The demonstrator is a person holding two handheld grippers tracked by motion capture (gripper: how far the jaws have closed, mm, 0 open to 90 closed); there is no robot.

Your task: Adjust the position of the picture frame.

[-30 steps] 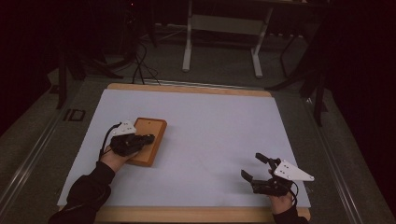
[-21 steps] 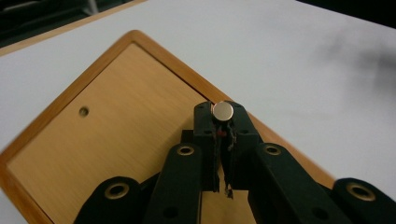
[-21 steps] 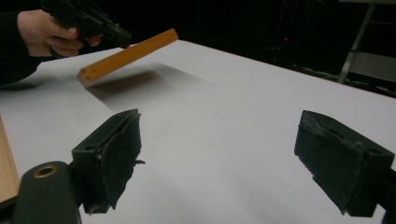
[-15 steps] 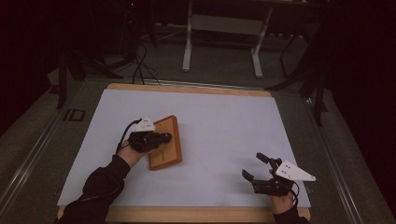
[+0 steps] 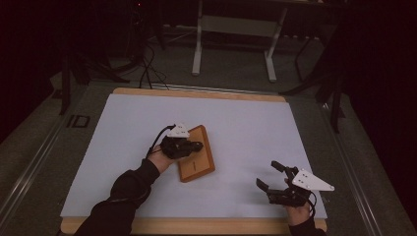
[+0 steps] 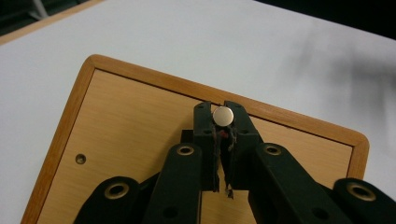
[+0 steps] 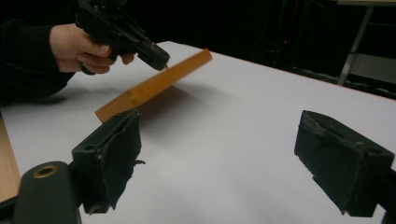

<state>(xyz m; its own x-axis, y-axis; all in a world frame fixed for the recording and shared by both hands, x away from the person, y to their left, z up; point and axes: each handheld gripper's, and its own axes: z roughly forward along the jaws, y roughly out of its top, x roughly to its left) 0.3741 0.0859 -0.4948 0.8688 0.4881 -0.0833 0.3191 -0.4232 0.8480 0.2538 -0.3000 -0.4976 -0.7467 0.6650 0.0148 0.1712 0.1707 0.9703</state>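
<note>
On the white-covered worktop (image 5: pixel 123 128) I am mid-carry: my left tool (image 5: pixel 189 146) is clenched on a small round metal knob (image 6: pixel 222 115) that stands up from a flat wooden board (image 5: pixel 196 160), and by that knob I hold the board lifted and tilted, one long edge raised, as the right gripper view shows it hanging clear of the surface with its shadow beneath (image 7: pixel 154 84). In the high view the board sits left of centre, slanted across the white sheet, well apart from my right tool (image 5: pixel 271 177), which hovers near the front right corner with its jaws spread wide and nothing between them. I judge the step in hand to be moving or turning this board, which looks like a lid or panel with a raised darker rim; the next move calls for a steady wrist, since the whole board hangs from one small knob and could swing or slip. My free right tool could take the low edge. No container stands on the worktop, so nothing is held inside anything.
</note>
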